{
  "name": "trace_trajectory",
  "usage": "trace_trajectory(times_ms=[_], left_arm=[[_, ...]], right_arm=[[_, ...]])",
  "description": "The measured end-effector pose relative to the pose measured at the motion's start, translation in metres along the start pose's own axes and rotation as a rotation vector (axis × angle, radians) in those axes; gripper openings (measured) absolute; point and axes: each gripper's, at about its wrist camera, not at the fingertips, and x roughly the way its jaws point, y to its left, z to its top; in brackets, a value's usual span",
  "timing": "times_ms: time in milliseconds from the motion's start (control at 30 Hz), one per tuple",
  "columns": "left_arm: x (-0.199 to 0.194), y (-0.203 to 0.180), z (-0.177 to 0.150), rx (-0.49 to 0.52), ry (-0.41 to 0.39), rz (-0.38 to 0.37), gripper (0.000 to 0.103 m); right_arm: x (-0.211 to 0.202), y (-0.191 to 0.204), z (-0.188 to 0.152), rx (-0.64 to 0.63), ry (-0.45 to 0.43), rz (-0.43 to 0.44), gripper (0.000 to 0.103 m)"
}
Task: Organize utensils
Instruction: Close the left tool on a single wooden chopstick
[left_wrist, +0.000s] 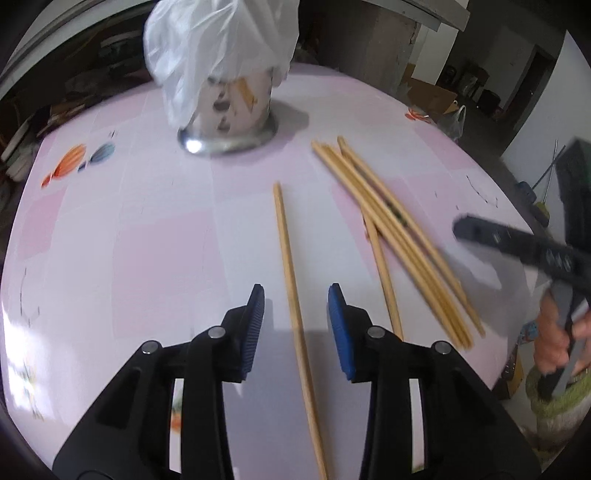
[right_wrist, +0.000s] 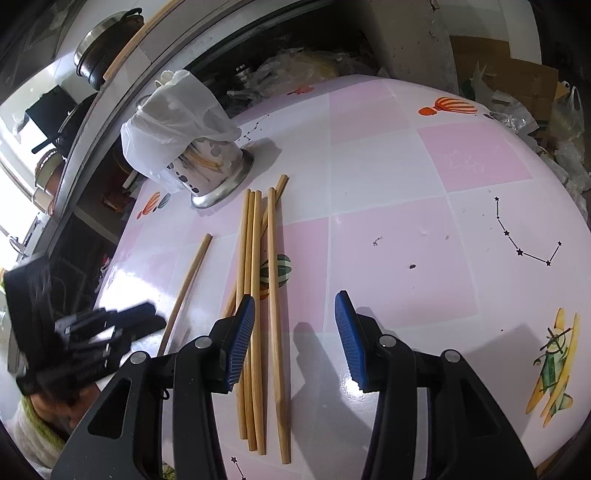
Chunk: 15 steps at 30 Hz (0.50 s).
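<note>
A single wooden chopstick lies on the pink tablecloth and runs lengthwise between the blue pads of my left gripper. The pads stand apart on either side of it without touching, so the gripper is open. A loose bundle of several chopsticks lies to its right. In the right wrist view that bundle reaches under my right gripper, which hovers open above it; one stick lies between the jaws, untouched. The single chopstick lies to the left there.
A patterned utensil cup on a metal base, draped with a white plastic bag, stands at the far side of the table. A hand grips the other tool at the right edge. Clutter and shelves surround the table.
</note>
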Motion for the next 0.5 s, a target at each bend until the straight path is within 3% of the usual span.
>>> trace_trajectory(times_ms=[233,500], left_arm=[[0.037,-0.006,0.047,0.069,0.023,0.08,0.034],[0.059,-0.003,0.064,0.07,0.061,0.121,0.025]], right_arm=[[0.001,-0.001,0.001,0.008,0.001,0.004,0.045],[0.002,-0.003,0.003,0.013,-0.002,0.013,0.045]])
